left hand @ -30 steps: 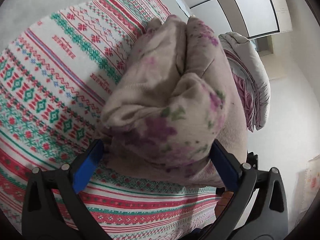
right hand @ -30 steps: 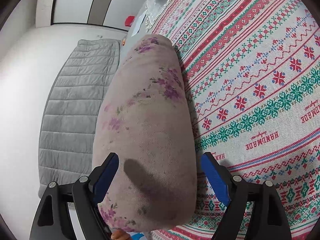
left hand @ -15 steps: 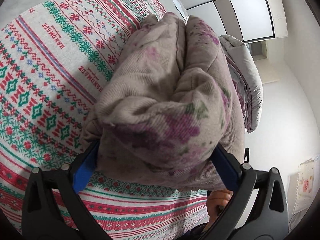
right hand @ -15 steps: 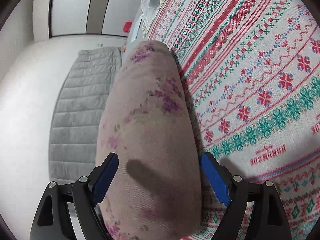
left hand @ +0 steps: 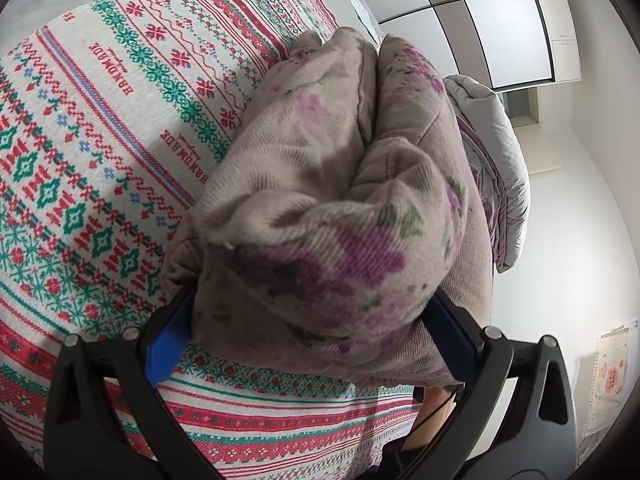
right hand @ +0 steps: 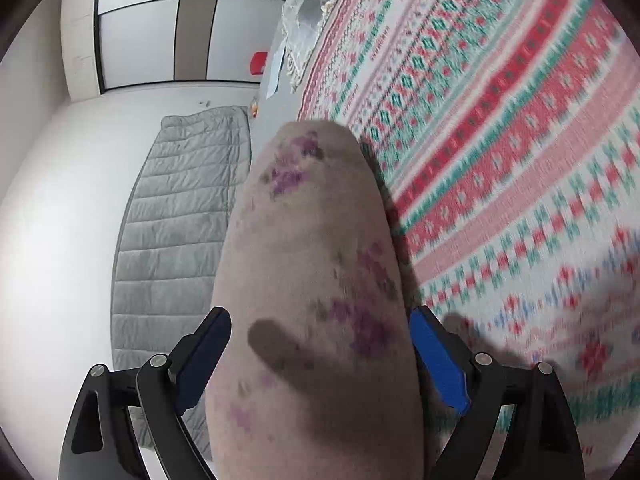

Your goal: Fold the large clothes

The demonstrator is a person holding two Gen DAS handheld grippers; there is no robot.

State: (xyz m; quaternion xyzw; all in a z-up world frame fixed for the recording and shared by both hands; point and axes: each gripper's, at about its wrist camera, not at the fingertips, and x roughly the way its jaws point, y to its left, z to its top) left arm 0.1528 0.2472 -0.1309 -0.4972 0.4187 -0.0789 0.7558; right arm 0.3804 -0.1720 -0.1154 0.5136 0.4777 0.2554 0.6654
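Observation:
A folded beige garment with purple flowers (left hand: 340, 200) lies as a thick bundle on the patterned red, green and white cloth (left hand: 100, 140), near its edge. My left gripper (left hand: 312, 296) holds one end, the cloth bulging over both blue pads. From the other end, the same garment (right hand: 312, 240) fills the gap of my right gripper (right hand: 320, 314). Its jaws are opening, and the blue pads stand at the bundle's sides without squeezing it. The bundle's underside is hidden.
A grey quilted duvet (right hand: 180, 220) lies on the white floor beside the patterned cloth (right hand: 500, 140); it also shows behind the bundle as grey duvet (left hand: 504, 152). White wardrobe doors (left hand: 500, 20) stand at the back. A lace cloth (right hand: 304, 20) and a red object (right hand: 259, 62) lie far off.
The right gripper has slid along the bundle with its jaws a little wider, and the patterned cloth beside it is blurred. In the left view the bundle sits slightly closer.

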